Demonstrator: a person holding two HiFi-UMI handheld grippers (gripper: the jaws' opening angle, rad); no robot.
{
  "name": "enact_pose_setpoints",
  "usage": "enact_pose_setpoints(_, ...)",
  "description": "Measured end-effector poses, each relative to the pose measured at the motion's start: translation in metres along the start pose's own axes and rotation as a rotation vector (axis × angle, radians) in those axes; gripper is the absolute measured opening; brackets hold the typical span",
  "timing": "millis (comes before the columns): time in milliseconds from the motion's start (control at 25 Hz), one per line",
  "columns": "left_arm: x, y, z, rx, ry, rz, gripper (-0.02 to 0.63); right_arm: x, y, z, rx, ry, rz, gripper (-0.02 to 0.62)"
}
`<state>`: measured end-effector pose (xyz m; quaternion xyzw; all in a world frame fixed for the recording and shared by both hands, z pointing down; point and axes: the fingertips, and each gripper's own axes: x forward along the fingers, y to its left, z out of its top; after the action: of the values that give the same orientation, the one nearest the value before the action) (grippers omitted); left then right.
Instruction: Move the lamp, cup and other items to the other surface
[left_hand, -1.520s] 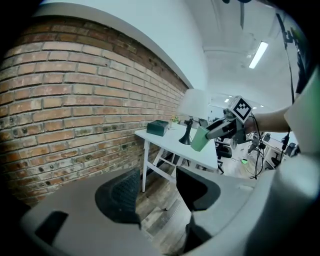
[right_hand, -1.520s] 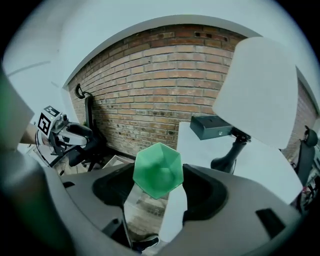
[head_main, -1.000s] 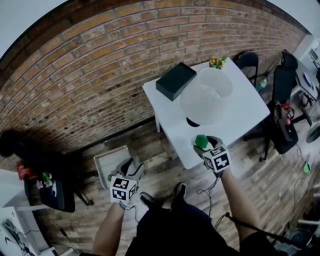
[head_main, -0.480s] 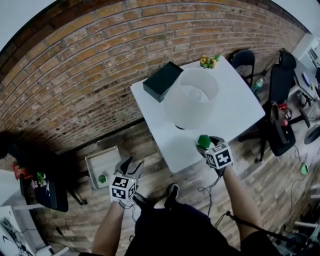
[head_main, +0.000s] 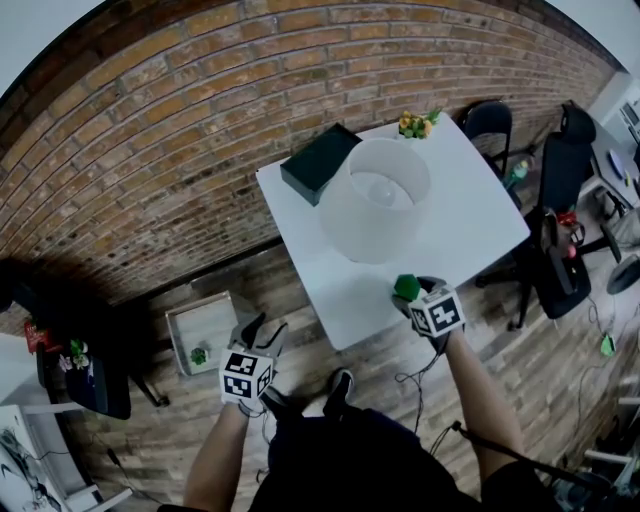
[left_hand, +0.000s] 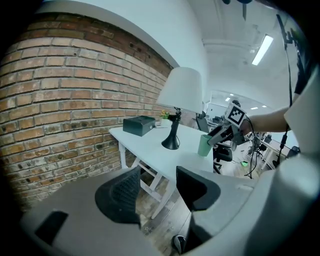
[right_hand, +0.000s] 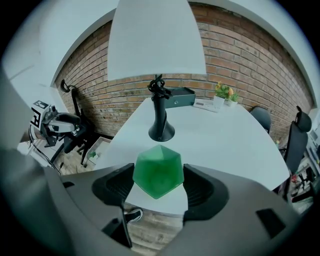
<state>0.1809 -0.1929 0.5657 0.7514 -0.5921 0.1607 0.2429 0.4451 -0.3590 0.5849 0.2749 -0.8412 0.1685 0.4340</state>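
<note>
My right gripper (head_main: 410, 292) is shut on a green faceted cup (right_hand: 158, 171) at the near edge of the white table (head_main: 480, 210). The cup (head_main: 405, 287) fills the gap between both pads. Just beyond it stands the lamp (head_main: 375, 205), with a white shade (right_hand: 156, 40) on a black stem and a round base (right_hand: 161, 132). My left gripper (head_main: 258, 332) hangs open over the wooden floor left of the table, with nothing between its fingers (left_hand: 121, 195). In the left gripper view the lamp (left_hand: 180, 92) and cup (left_hand: 204, 145) are ahead.
A black box (head_main: 318, 162) and a small flower pot (head_main: 417, 123) sit at the table's far side by the brick wall. A low tray (head_main: 205, 322) holding a small green thing lies on the floor to the left. Black chairs (head_main: 560, 240) stand to the right.
The table and floor tray have slid leftward in the head view as the camera shifted. Both grippers keep nearly the same places, and the right one still holds the cup.
</note>
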Motion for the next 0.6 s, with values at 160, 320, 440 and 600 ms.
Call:
enact_pose_setpoints(160, -0.001, 0.001, -0.003, -0.001, 0.004, 0.000, 0.216, 0.000, -0.002, -0.003, 0.014, -0.015, -0.013, 0.333)
enact_pose_setpoints(320, -0.006, 0.002, -0.006, -0.001, 0.007, -0.010, 0.216, -0.006, -0.001, 0.001, 0.025, -0.050, -0.038, 0.348)
enact_pose_setpoints(440, -0.011, 0.004, -0.008, 0.004, 0.009, -0.019, 0.216, -0.016, 0.000, 0.006, 0.032, -0.089, -0.077, 0.348)
enact_pose_setpoints(600, -0.024, 0.011, -0.008, 0.012, 0.005, -0.029, 0.216, -0.029, 0.012, 0.017, 0.025, -0.150, -0.123, 0.339)
